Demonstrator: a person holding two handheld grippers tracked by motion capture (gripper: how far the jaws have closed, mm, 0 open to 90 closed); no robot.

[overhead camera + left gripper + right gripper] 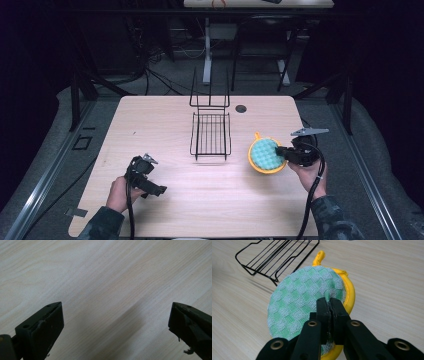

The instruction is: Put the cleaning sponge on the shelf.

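Observation:
A round green checked scouring pad with a yellow rim and loop (pixel 265 155) (pixel 304 302) lies on the wooden table (pixel 165 115), right of the black wire rack (pixel 211 134) (pixel 274 257). My right gripper (pixel 283 154) (pixel 330 305) is shut on the pad's near edge; its jaws are pressed together over the fabric. My left gripper (pixel 159 190) (pixel 115 322) sits at the front left of the table, held by a hand, its jaws wide apart over bare wood with nothing between them.
A dark round hole (pixel 241 108) marks the tabletop behind the rack. Dark floor, cables and table legs (pixel 207 55) lie beyond the far edge. Bare wood spreads between the two grippers.

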